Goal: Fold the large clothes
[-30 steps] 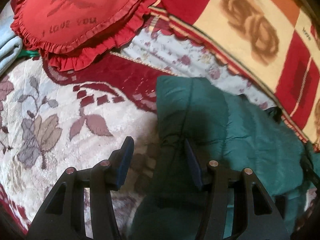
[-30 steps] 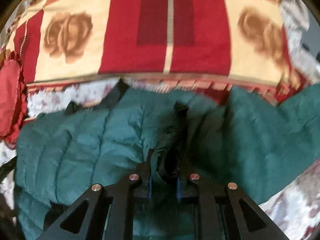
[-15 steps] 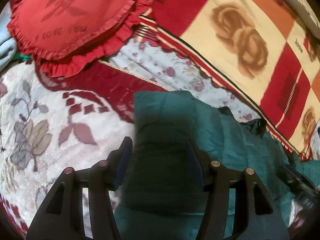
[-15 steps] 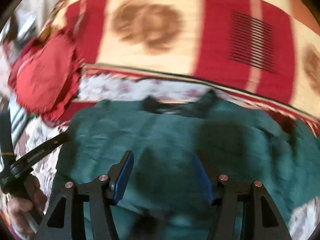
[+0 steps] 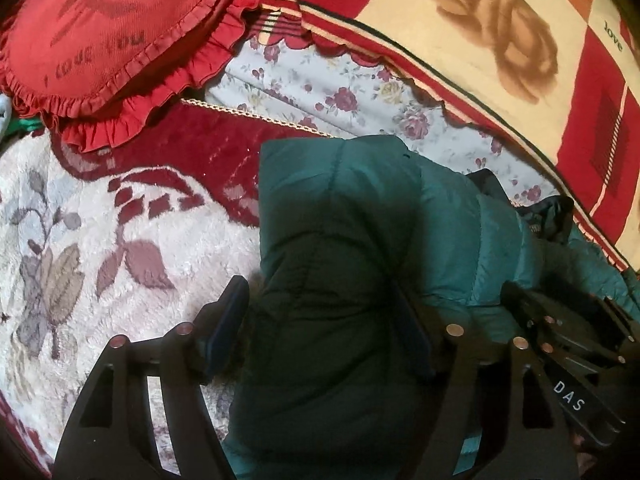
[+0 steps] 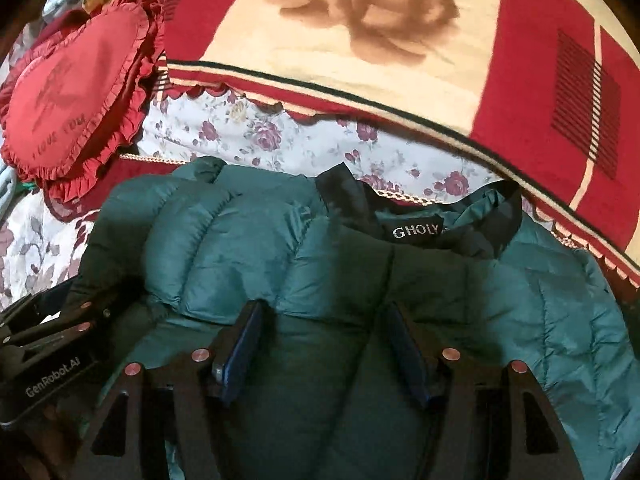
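- The green jacket [image 6: 400,280] runs off the near and right edges of the right wrist view; its hem cannot be seen.
- The right claw [image 5: 560,344] is cut off at the right edge of the left wrist view, fingertips hidden.
- The red heart cushion [image 5: 100,32] has blurred lettering and is clipped at the far edge.

Black linkage arms, copper rivets, blue-padded fingers [image 5: 224,332], white "GenRobot.AI" lettering

Heart cushion [image 5: 100,36] and blanket roll [image 6: 380,40] perhaps crowd the jacket [image 6: 360,280].
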`<action>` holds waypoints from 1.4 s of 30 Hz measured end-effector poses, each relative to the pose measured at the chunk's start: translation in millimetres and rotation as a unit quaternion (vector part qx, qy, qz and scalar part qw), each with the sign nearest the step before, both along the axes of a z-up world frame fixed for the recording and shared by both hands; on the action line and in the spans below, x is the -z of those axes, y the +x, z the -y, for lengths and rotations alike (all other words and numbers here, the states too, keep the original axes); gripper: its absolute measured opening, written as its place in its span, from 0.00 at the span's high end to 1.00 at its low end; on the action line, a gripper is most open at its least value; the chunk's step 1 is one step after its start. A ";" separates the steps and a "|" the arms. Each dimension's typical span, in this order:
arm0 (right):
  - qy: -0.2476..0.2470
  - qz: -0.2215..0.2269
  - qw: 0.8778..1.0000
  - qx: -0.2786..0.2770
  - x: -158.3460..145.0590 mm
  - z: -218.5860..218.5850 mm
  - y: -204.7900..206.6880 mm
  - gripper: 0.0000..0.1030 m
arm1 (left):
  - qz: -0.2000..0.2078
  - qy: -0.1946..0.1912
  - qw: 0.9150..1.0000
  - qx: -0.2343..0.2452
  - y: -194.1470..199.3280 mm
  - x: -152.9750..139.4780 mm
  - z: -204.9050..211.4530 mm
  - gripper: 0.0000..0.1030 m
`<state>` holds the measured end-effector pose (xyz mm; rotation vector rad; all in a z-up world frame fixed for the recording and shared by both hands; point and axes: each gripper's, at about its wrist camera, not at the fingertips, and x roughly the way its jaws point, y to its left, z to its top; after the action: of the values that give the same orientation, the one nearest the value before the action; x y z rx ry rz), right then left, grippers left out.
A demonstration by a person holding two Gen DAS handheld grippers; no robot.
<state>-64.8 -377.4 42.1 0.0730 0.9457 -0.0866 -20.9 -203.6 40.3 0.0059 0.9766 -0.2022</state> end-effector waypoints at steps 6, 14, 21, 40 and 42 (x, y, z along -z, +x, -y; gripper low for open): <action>0.011 0.029 0.999 0.016 -38.2 29.5 -37.2 0.40 | 0.010 0.009 1.000 0.000 -3.6 -0.1 3.2 0.29; 0.013 0.005 0.991 0.133 -38.6 126.8 -86.8 0.40 | 0.020 0.020 1.000 -0.004 -6.7 1.2 4.8 0.25; 0.033 -0.021 0.989 0.142 -23.4 142.4 -89.1 0.40 | 0.025 0.022 0.999 -0.004 -8.4 3.0 5.6 0.24; 0.019 -0.022 0.984 0.177 -17.4 160.4 -120.4 0.40 | 0.040 0.020 0.996 0.073 -51.7 -15.6 51.3 0.24; 0.013 -0.011 0.985 0.173 -27.8 156.4 -126.5 0.40 | 0.045 0.031 0.996 0.075 -53.6 -13.3 53.9 0.24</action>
<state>-191.3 -533.9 69.8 0.2608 0.9497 -0.3979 -74.5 -257.5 53.6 0.1453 0.8928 -0.3068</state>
